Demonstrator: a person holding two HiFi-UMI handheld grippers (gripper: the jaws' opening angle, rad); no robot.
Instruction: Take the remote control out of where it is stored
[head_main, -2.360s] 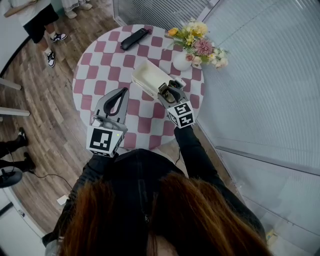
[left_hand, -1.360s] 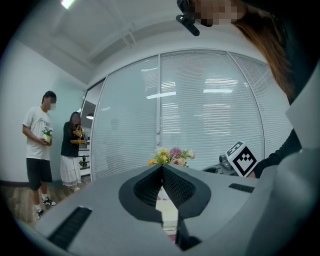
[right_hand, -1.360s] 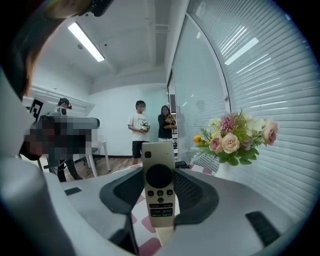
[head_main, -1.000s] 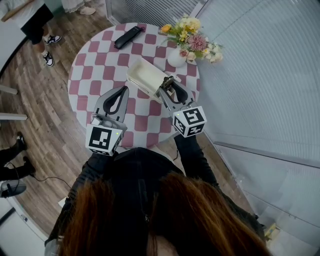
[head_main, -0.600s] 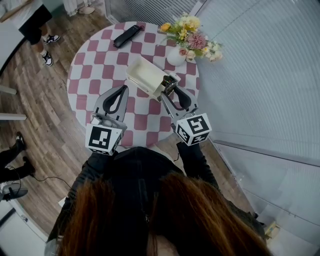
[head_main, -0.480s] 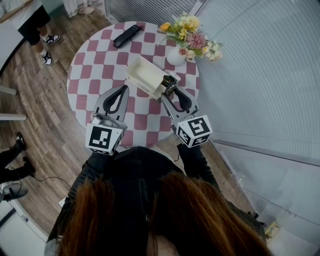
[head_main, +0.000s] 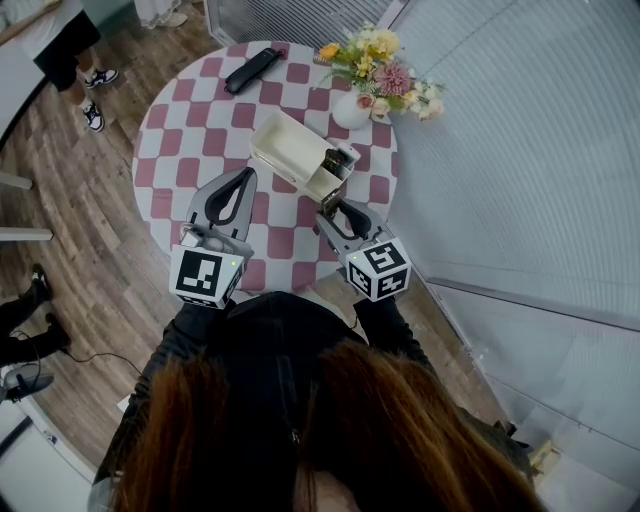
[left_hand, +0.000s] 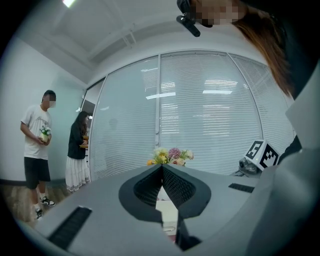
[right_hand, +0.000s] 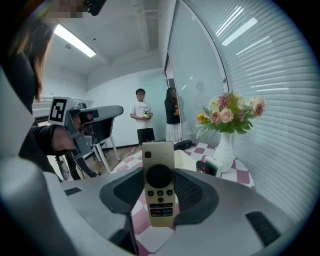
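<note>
**Remote out of the box, held upright in the right gripper**

The remote control (right_hand: 159, 184) is a slim, pale cream bar that faces the right gripper's camera. It has a small dark square key in its upper corner and a big black round pad below that. Under the pad come a row of three little buttons (the middle one greenish), a single one, and two rows of wider dark keys. It stands upright, its top well above the jaws. The right gripper (head_main: 330, 218) has its jaws closed against the remote's two long sides, standing apart only by the width of the body.

In the head view this gripper hangs over the near part of the round pink-and-white checked table (head_main: 190, 130). It is on the person's side of the open cream box (head_main: 290, 158) and clear of it. The left gripper (left_hand: 161, 170) is held beside it, jaws pressed together with nothing between them.

At the box's near end sits a small gadget (head_main: 340, 160) with a dark face and coloured buttons; I cannot tell what it is. Beyond it stands a white vase of flowers (head_main: 352, 108), and a long black object (head_main: 250, 70) lies at the far edge of the table, too small to identify.

The remote's lower end is cut off behind the jaw body. The print on its keys is too small to read. From the head view the remote itself is hard to make out among the jaws.
</note>
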